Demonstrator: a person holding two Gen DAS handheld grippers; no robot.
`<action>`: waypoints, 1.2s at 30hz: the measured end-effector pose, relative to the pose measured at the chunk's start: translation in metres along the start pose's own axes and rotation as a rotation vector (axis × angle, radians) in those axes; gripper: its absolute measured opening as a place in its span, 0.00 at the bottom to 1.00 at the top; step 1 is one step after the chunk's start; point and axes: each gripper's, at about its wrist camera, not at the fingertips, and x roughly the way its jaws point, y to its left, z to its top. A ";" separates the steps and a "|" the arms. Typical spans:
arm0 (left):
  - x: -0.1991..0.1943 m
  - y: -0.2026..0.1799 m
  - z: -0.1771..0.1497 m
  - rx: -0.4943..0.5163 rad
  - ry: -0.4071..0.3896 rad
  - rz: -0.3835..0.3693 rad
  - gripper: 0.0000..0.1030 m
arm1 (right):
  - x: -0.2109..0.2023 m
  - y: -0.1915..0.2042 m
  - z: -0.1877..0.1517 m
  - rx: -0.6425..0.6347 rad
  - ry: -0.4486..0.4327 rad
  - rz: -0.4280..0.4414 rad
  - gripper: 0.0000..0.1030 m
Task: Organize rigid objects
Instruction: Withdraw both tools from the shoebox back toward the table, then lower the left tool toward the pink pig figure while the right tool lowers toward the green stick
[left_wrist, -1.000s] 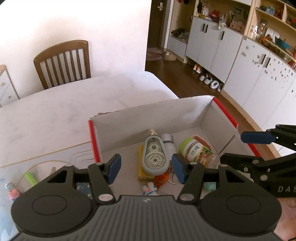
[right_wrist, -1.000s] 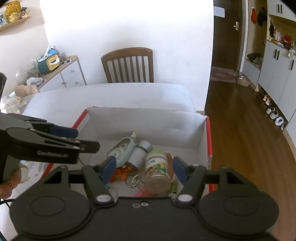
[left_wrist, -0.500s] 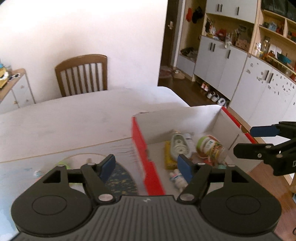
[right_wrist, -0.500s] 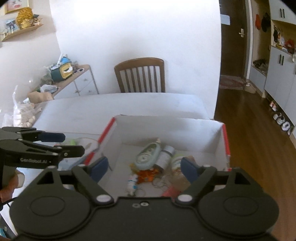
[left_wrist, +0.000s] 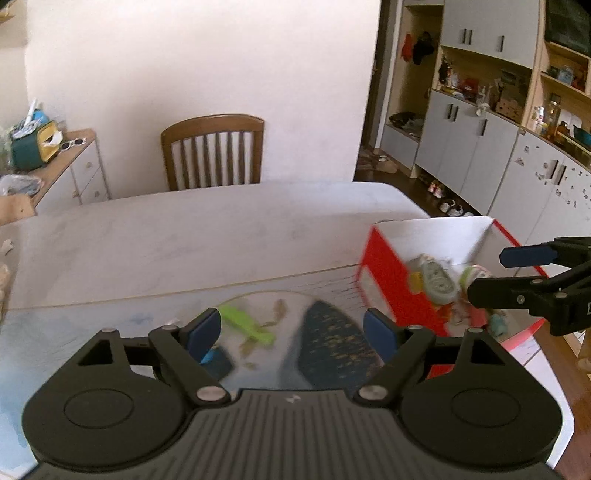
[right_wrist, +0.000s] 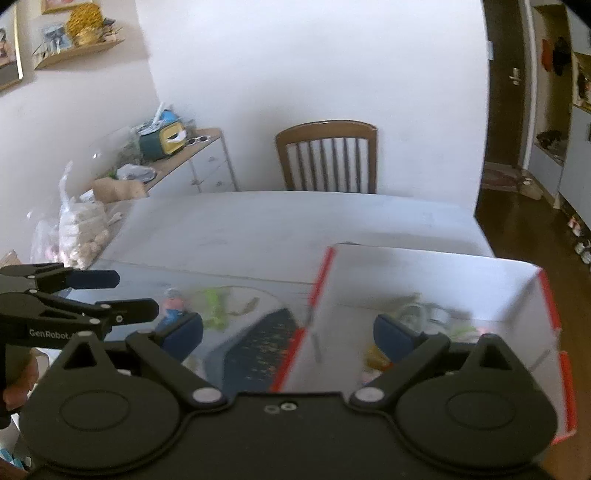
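While both views are smeared by motion blur, the left gripper (left_wrist: 291, 330) hangs over the table (left_wrist: 207, 236) with its blue pads spread wide and nothing between them. Below it lie a lime-green piece (left_wrist: 245, 325) and a dark blue patterned shape (left_wrist: 332, 343) on a pale mat; what they are cannot be told. To its right stands the white cardboard box (left_wrist: 384, 280) with red edges, holding a blurred heap of small things, among them a pale grey-green oval case (left_wrist: 437, 280). The right gripper (right_wrist: 288, 332) hovers above the box's left wall, its jaws also wide apart and empty. In the right wrist view, the left gripper shows at the left edge, near a small pink-and-blue figure (right_wrist: 171, 304) on the mat. A wooden chair (right_wrist: 327, 158) stands at the table's far side.
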 end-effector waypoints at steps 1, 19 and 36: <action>0.001 0.008 -0.002 -0.004 0.005 0.000 0.84 | 0.005 0.008 0.001 -0.005 0.001 0.004 0.96; 0.072 0.117 -0.036 -0.019 0.060 -0.024 0.99 | 0.120 0.089 0.014 -0.044 0.131 -0.004 0.95; 0.139 0.132 -0.052 0.118 0.088 -0.090 0.99 | 0.213 0.085 0.005 -0.041 0.318 -0.062 0.75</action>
